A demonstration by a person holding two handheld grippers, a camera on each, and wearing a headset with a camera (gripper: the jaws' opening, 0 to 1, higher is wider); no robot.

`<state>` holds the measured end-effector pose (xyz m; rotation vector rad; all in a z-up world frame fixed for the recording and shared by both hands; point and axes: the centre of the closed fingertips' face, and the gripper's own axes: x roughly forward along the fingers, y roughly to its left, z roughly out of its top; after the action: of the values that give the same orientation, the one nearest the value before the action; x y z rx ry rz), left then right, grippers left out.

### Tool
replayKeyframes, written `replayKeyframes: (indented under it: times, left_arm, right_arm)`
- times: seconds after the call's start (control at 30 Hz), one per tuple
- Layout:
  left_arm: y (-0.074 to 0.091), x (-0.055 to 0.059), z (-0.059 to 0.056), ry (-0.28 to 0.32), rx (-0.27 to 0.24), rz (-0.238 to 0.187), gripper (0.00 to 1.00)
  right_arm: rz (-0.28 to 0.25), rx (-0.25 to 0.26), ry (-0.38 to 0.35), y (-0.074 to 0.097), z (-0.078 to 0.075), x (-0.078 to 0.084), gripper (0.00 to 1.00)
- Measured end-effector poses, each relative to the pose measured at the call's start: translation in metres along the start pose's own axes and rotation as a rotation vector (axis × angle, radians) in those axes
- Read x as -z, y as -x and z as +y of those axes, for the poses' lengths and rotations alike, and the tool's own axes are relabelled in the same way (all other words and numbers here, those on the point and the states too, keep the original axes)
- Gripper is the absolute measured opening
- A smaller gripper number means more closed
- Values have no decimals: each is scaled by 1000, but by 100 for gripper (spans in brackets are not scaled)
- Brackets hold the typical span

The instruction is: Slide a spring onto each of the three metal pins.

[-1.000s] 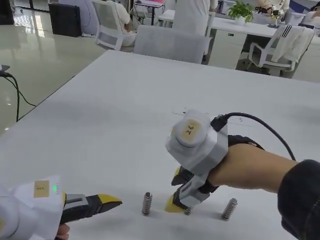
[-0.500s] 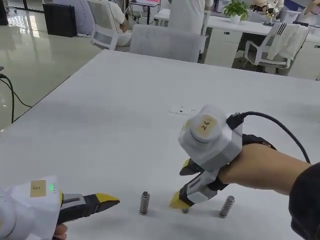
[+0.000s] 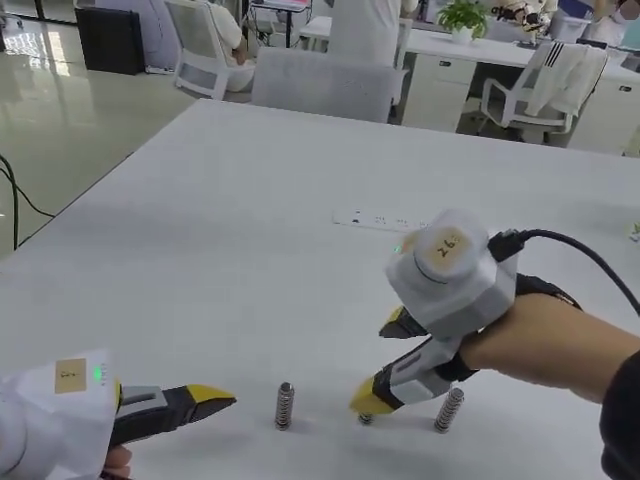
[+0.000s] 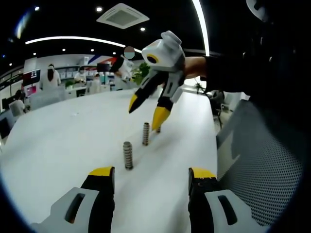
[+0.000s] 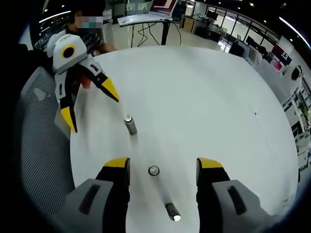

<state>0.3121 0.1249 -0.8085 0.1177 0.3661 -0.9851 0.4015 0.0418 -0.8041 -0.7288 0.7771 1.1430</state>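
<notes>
Head view: white bench (image 3: 250,220) carries three pins in a row. Right tongs (image 3: 373,367) open, empty, lower tip just beside the middle pin (image 3: 366,417). Left tongs (image 4: 151,172) open, empty, near the row's end. Left spring (image 3: 284,405) and right spring (image 3: 449,408) stand on the outer pins. Middle pin possibly bare, too hidden to call. Risk: that tip tips the middle pin over or clips a seated spring. Yellow sticker (image 3: 446,247) on right tongs, digits illegible.

left gripper (image 4: 151,171) jaws apart, right gripper (image 5: 163,162) jaws apart
</notes>
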Motion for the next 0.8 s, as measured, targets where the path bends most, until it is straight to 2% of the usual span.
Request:
replayKeyframes:
  times: [0.23, 0.43, 0.67, 0.8]
  left_arm:
    - [1, -1, 2, -1, -3, -2, 56]
    - [0, -2, 1, -3, -1, -2, 56]
    - [0, -5, 2, -6, -1, -3, 57]
    - [0, -5, 2, -5, -2, -1, 57]
  right_arm:
    - [-52, 25, -53, 8, -3, 3, 59]
    - [-74, 44, -71, 14, -5, 9, 61]
    - [-131, 72, -128, 21, -10, 15, 66]
    - [-143, 85, -140, 25, -11, 21, 67]
